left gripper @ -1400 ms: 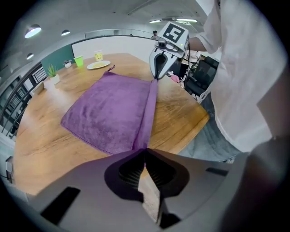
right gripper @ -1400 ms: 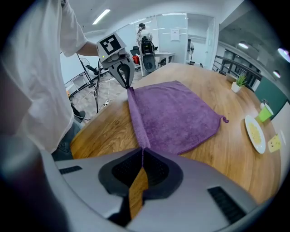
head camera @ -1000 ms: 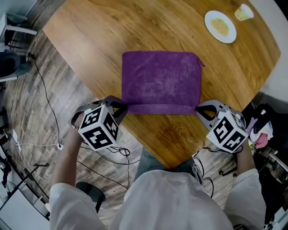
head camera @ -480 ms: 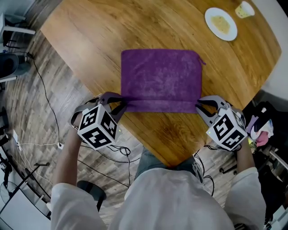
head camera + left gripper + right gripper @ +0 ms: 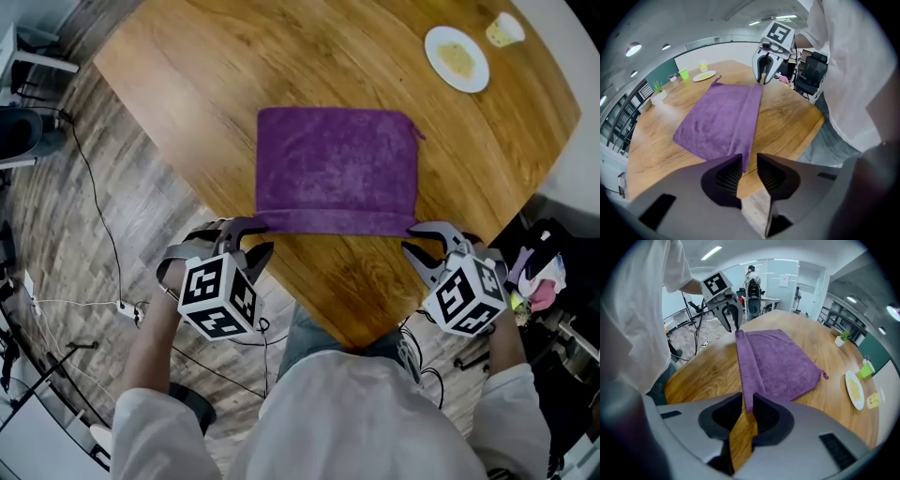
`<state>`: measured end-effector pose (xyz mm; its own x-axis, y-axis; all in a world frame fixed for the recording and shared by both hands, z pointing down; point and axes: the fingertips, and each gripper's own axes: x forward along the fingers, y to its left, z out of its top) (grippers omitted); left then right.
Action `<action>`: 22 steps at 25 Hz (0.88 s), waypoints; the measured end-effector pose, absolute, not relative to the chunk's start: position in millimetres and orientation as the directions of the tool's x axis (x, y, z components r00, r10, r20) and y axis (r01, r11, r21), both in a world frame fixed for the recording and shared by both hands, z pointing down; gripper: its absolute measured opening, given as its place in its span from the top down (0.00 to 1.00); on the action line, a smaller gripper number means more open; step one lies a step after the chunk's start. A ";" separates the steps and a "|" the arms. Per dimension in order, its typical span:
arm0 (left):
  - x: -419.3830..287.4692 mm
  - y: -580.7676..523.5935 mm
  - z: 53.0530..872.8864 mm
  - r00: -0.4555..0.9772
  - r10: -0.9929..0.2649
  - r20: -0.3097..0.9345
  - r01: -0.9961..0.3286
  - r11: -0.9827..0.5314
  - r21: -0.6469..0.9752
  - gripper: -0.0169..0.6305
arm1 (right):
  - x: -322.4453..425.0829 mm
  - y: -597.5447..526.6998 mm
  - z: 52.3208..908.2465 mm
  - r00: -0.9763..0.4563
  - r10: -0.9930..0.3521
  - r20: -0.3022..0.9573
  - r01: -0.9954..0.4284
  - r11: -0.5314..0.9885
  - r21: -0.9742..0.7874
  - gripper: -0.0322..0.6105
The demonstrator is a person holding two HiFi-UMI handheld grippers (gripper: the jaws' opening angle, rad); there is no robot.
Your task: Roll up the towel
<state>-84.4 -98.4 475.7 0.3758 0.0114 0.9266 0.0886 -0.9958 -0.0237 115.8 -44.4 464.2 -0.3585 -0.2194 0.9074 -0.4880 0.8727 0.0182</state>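
The wooden table [image 5: 234,66] bears one towel [image 5: 337,169], one plate [image 5: 456,58].

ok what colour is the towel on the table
The towel is plain purple with no pattern. It shows best in the head view.

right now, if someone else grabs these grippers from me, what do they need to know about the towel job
Left gripper: jaws have just been opening and stand narrowly apart, gripping nothing. The towel's near left corner lies just past its tips.
Right gripper: likewise just opening, slightly apart and empty, at the near right corner.
Towel: purple, lying flat on the wooden table.
Done: the near edge is turned over into one narrow fold across the full width.
Left: most of the towel is still flat. Probably regrip both ends of the fold and keep rolling toward the far edge.
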 end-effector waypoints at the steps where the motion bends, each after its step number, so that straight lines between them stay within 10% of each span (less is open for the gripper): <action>1: -83.7 -96.5 480.0 0.370 0.007 0.929 0.094 -0.995 -0.030 0.82 | 114.5 -42.2 469.1 -0.351 -0.214 0.912 -0.477 0.878 0.022 0.83; 22: -82.1 -111.3 497.0 0.357 -0.119 0.927 0.083 -0.984 -0.158 0.94 | 118.6 -45.6 492.7 -0.287 -0.260 0.922 -0.457 0.883 0.107 0.93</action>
<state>-82.1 -111.3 497.0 0.3568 -0.1186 0.9266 0.0832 -0.9839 -0.1579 118.6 -45.6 492.7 -0.2871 -0.2602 0.9219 -0.4572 0.8829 0.1069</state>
